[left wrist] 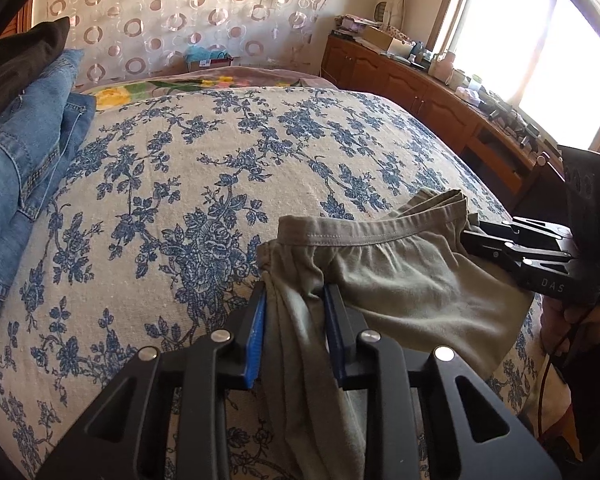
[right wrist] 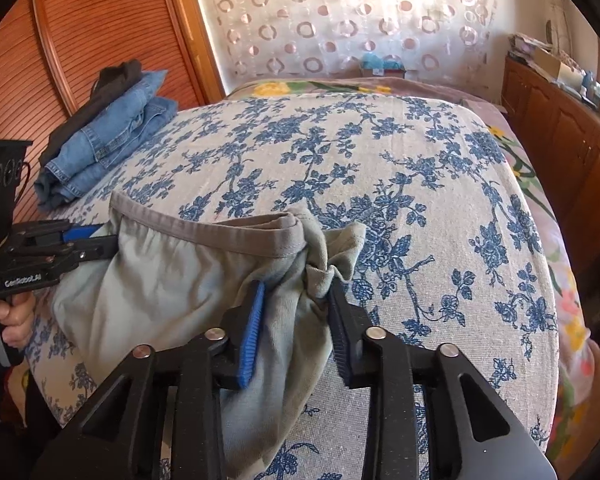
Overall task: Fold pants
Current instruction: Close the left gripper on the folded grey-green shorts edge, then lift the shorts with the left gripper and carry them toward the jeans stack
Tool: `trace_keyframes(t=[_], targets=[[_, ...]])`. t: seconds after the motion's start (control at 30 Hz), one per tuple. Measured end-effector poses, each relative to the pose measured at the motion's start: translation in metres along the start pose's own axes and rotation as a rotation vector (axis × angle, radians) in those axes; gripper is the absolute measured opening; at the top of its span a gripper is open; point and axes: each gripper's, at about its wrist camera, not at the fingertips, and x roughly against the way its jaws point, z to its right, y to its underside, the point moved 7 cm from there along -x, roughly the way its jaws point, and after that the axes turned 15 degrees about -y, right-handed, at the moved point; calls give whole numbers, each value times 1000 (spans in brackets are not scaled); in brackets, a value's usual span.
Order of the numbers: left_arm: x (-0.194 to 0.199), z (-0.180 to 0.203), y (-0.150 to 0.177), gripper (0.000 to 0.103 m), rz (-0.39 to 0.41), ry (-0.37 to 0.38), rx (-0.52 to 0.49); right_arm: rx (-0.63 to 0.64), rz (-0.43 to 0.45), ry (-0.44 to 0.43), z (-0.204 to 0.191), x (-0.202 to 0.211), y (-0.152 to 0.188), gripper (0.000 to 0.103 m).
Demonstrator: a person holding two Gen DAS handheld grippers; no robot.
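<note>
Grey-green pants [left wrist: 400,280] [right wrist: 160,280] lie at the near edge of the flowered bed cover [left wrist: 200,152], their elastic waistband [left wrist: 360,236] stretched between my two grippers. My left gripper [left wrist: 296,288] is shut on a bunched fold at the left end of the waistband, and cloth fills the gap between its blue pads. It appears from the side as the left gripper [right wrist: 112,238] in the right wrist view. My right gripper [right wrist: 296,288] is shut on the crumpled right end of the waist. In the left wrist view the right gripper [left wrist: 470,234] reaches in from the right.
Folded jeans [left wrist: 28,168] [right wrist: 112,140] with a dark garment [left wrist: 24,52] on top are stacked at the bed's far left. A wooden cabinet [left wrist: 420,84] [right wrist: 560,128] with clutter runs along the right, under a bright window. A hand [right wrist: 12,316] holds the left gripper's handle.
</note>
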Motion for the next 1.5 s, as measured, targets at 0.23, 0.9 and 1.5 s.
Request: trace_keyframes(t=[0.23, 0.9, 1.5], targets=[[8, 1, 2, 13, 22, 18, 4, 9, 2, -14, -3, -2, 0, 16], [113, -6, -18, 12, 253, -15, 9, 163, 172, -24, -63, 52, -41, 11], [139, -71, -23, 12, 323, -104, 105, 292, 207, -85, -124, 39, -97, 11]])
